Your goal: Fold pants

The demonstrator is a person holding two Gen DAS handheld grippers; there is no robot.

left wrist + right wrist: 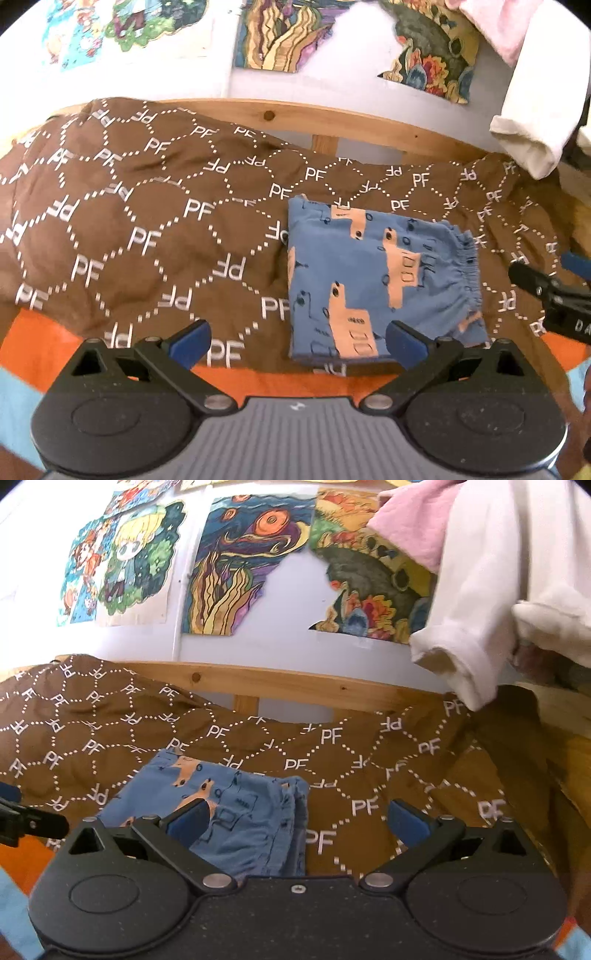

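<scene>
The blue pants with peach prints lie folded into a compact rectangle on the brown blanket, elastic waistband to the right. My left gripper hovers just in front of the fold's near edge, jaws wide open and holding nothing. In the right wrist view the pants sit low and left of centre, stacked layers showing at their right edge. My right gripper is open above that edge, nothing between its fingers. The right gripper's black tip also shows at the far right of the left wrist view.
A wooden bed rail runs behind the blanket, below a wall with colourful drawings. White and pink clothes hang at the upper right. An orange sheet shows at the near edge of the bed.
</scene>
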